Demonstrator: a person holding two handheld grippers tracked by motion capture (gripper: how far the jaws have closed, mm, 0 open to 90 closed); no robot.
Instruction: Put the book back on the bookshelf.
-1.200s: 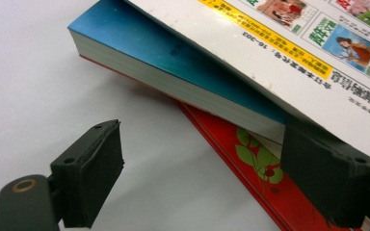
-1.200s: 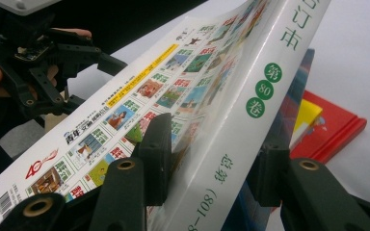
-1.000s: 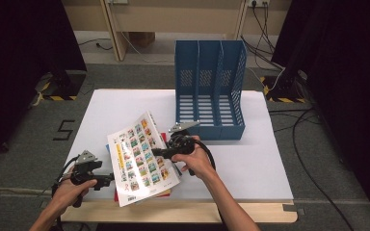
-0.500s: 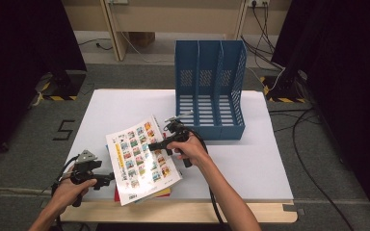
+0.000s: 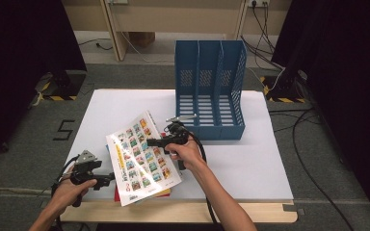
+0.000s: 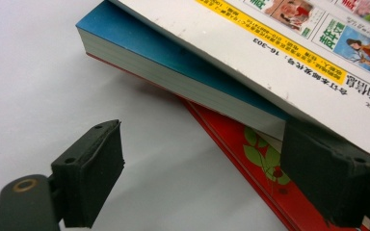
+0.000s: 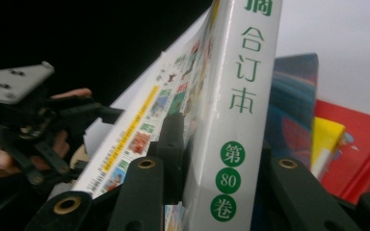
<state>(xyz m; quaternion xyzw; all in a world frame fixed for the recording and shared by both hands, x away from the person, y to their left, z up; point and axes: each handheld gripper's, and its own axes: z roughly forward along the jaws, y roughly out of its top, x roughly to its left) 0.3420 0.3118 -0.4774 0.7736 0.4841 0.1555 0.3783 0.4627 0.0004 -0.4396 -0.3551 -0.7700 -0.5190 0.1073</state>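
A thick white book (image 5: 142, 161) with a cover of small colour pictures lies tilted on a blue book (image 6: 173, 62) and a red book (image 6: 260, 163) at the table's front left. My right gripper (image 5: 156, 142) is at its right edge. In the right gripper view the jaws have just been closing and now clamp the white book (image 7: 241, 96) at its spine, so my right gripper (image 7: 217, 139) is shut on it. My left gripper (image 5: 111, 179) sits level by the stack's lower left. Its jaws (image 6: 207, 163) stand open over bare table, one pad (image 6: 327, 178) under the white book's edge (image 6: 279, 53).
A blue three-slot file holder (image 5: 209, 96) stands upright at the back middle of the white table (image 5: 250, 159), just beyond my right hand. Cables lie on the floor to the right. The table's wooden front edge (image 5: 183, 211) runs below the books.
My right gripper has shifted a little left onto the white book's edge and its jaws have closed on the spine. The left hand has kept still.
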